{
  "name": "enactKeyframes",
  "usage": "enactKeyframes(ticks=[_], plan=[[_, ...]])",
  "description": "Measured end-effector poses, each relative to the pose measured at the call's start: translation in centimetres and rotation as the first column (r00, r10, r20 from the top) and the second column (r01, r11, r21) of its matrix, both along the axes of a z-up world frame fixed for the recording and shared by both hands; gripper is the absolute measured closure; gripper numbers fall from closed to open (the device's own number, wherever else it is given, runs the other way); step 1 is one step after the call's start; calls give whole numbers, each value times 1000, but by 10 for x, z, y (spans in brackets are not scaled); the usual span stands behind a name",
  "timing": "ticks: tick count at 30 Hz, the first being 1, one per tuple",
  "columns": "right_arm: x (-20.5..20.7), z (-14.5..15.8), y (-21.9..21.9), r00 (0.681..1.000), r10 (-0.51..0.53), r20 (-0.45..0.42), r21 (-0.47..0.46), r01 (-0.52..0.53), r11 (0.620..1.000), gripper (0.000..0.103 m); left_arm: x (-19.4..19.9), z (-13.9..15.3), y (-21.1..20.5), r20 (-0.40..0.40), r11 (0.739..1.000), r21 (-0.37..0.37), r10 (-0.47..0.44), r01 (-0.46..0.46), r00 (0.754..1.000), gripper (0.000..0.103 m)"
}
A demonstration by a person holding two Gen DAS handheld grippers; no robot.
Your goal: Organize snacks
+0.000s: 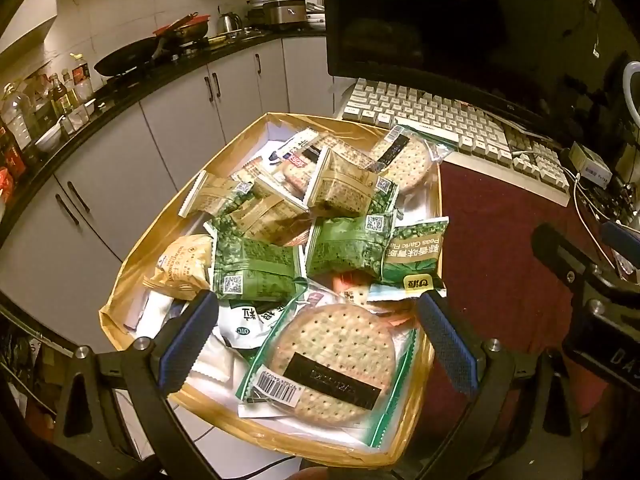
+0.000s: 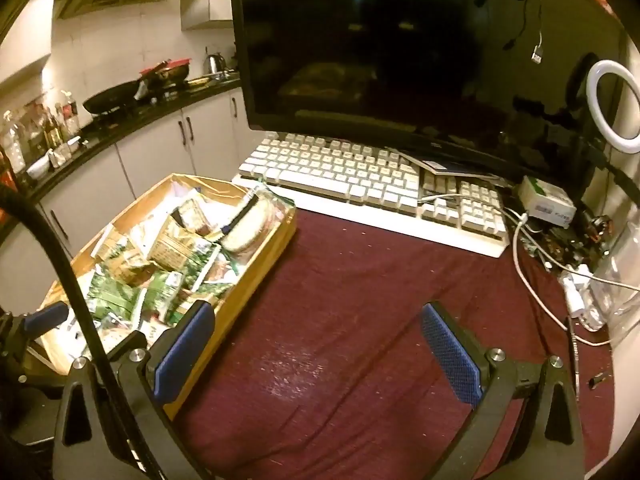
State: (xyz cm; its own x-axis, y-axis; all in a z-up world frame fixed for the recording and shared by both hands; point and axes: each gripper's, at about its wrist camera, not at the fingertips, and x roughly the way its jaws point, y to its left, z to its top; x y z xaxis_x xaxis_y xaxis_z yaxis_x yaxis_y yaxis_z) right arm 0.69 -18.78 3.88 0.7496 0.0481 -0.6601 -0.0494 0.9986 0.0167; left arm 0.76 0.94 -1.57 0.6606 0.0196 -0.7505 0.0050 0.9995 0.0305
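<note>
— What can you read from your left wrist view?

— On the green pea packet (image 1: 414, 254) you see "Peas Garlic Fla", upside down, above Chinese characters. The yellow packet (image 1: 184, 266) shows "SANDWICH" along its edge.

— And the cracker pack (image 1: 332, 364)?

— You get a barcode, but its digits blur. The right gripper's body (image 1: 616, 354) reads "DA".

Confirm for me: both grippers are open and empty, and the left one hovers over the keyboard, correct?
Not quite. The left gripper hovers over the snack box, above a round cracker pack, not the keyboard; the left wrist view shows this. Both grippers, including the right gripper, are open and empty.
</note>
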Motion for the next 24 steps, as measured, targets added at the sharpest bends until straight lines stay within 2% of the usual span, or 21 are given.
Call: enactKeyframes(ticks=[7,9,12,13,15,16,17,18,19,20,21,22,23,24], plan=[[-2,4,6,1000,22,-2,2,-22,1000,0,-1,6,8,12,1000,-1,14,-14,1000,3],[-1,6,10,999,34,3,27,-34,999,0,2,10,16,18,1000,2,18,-18,1000,3],[3,15,27,995,90,45,97,-94,991,0,10,19,52,54,997,-31,70,-68,996,3],[5,20,41,990,110,86,108,-119,987,1,13,24,68,60,994,-56,92,-89,994,3],[11,26,66,980,136,144,126,-155,980,1,21,36,111,126,982,-72,182,-174,975,3],[16,28,85,971,168,168,161,-195,967,1,26,40,132,188,968,-58,250,-243,950,3],[22,28,103,963,201,182,194,-235,952,1,32,41,157,272,937,-43,346,-347,898,3],[26,26,120,954,235,188,218,-274,937,1,40,36,179,322,894,-39,434,-446,841,3],[31,23,140,943,276,188,228,-315,921,1,51,24,204,345,836,-53,529,-547,775,3],[35,18,161,930,315,188,221,-353,909,1,61,9,225,331,800,-86,585,-593,741,4],[37,12,177,921,346,176,203,-378,903,1,70,-5,242,280,793,-140,606,-592,745,5],[37,7,194,911,381,160,174,-406,897,1,77,-19,256,209,793,-227,607,-565,767,6],[36,3,203,899,407,164,143,-430,891,1,83,-39,269,112,777,-380,577,-501,809,7],[32,0,209,891,421,169,102,-441,892,1,85,-51,276,44,739,-490,551,-463,834,10]])
